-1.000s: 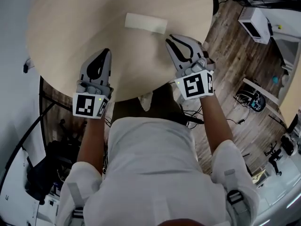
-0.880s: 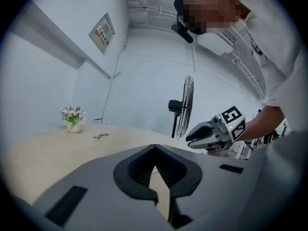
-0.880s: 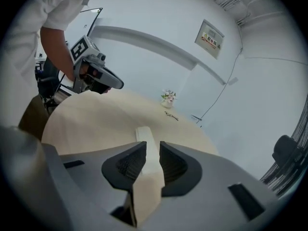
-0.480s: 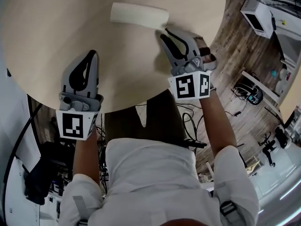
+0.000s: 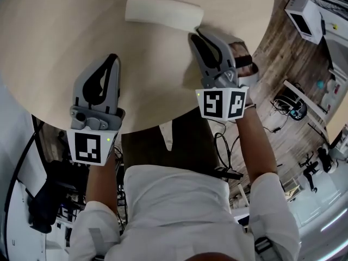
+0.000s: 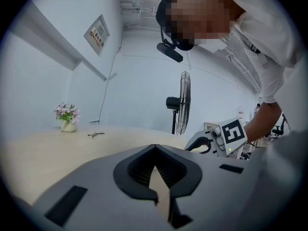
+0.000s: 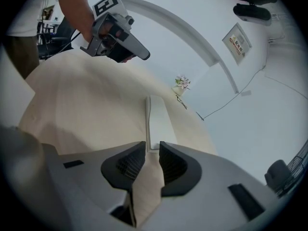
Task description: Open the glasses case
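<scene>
Cream glasses case [image 5: 163, 12], closed on the wooden table [image 5: 54, 37], has just been reached by the right gripper [image 5: 194, 37], jaws slightly parted at its end, the left gripper [image 5: 112, 60] being closed and empty; opening is judged imminent.

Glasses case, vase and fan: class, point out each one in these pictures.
Glasses case [image 5: 163, 12], head view, middle of its top.
Vase [image 6: 68, 126], left gripper view, its body.
Fan [image 6: 183, 104], left gripper view, its cage.
</scene>
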The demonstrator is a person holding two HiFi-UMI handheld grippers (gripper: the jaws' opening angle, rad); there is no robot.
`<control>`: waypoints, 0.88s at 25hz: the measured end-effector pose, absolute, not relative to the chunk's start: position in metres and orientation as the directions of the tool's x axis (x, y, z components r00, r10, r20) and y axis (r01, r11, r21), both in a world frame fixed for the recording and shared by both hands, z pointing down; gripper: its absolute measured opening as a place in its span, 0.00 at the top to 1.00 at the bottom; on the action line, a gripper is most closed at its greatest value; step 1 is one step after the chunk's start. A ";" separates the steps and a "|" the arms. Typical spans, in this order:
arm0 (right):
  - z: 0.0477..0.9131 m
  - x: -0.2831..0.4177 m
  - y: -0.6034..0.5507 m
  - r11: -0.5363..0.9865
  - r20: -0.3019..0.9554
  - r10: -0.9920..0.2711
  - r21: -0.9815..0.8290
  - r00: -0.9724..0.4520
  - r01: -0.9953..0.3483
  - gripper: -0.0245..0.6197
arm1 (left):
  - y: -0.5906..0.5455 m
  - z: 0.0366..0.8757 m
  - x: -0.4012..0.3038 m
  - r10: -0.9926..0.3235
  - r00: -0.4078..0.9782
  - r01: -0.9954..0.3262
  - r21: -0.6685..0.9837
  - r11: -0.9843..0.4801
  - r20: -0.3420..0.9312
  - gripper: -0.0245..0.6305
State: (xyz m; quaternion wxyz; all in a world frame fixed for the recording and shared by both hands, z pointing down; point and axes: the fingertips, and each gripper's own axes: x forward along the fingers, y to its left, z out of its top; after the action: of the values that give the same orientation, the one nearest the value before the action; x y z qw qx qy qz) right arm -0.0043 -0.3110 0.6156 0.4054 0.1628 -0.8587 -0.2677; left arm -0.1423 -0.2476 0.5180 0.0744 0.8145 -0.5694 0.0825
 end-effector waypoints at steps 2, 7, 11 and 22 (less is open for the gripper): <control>0.620 -0.002 -0.313 0.797 0.608 -0.500 0.601 -0.616 -0.054 0.82 | -0.250 0.520 -0.136 -0.914 0.346 -0.937 0.037 -0.347 0.213 0.94; 0.622 0.003 -0.318 0.776 0.597 -0.518 0.630 -0.613 -0.042 0.84 | -0.253 0.524 -0.122 -0.903 0.370 -0.928 0.049 -0.368 0.218 0.94; 0.616 -0.005 -0.314 0.768 0.591 -0.524 0.639 -0.613 -0.041 0.86 | -0.249 0.518 -0.128 -0.901 0.376 -0.926 0.053 -0.374 0.218 0.94; 0.612 -0.008 -0.310 0.781 0.602 -0.509 0.624 -0.615 -0.036 0.87 | -0.245 0.511 -0.133 -0.897 0.381 -0.924 0.051 -0.380 0.223 0.94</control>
State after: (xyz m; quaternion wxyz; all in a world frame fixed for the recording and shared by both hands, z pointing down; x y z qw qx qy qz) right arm -0.0082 -0.3099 0.6116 0.4085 0.1602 -0.8506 -0.2897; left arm -0.1332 -0.2455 0.5115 0.0837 0.8268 -0.5506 0.0792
